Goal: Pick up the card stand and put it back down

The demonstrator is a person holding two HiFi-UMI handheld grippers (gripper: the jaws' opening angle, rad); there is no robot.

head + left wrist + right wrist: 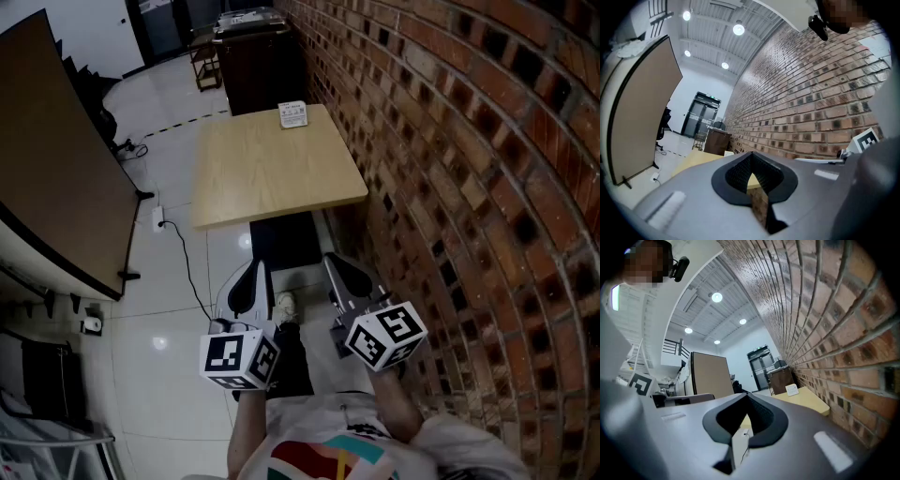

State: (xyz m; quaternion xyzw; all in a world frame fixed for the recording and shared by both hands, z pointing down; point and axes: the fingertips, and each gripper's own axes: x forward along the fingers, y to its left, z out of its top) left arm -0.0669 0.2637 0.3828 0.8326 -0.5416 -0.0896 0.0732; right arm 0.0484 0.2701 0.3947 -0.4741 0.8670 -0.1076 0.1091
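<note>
The small white card stand (293,114) sits upright at the far edge of the square light-wood tabletop (272,173), at the corner beside the red brick wall (469,141) and well apart from both grippers. The left gripper (254,266) and the right gripper (334,262) are held side by side close to the person's body. They are short of the near edge of the tabletop and over the glossy white floor (169,309), each pointing level towards the table. In each gripper view the two grey jaws meet at their tips, closed together and empty. Through the notch behind the tips only tabletop and wall show.

The whole length of the wooden surface lies between the grippers and the stand. Below the near edge is a dark rectangular shape (284,241) — whether a seat or the table's base I cannot tell. The person's light shoe (284,305) stands just in front of it. The brick wall runs close along the right side of the table; whether it touches the edge cannot be made out.

To the left, a large brown panel (56,169) on black feet stands apart from the table. A black cable (187,267) trails over the floor from a white socket strip (158,218). Beyond the table stands a dark brown cabinet (258,66) — and left of it a small wooden stool (206,61).
</note>
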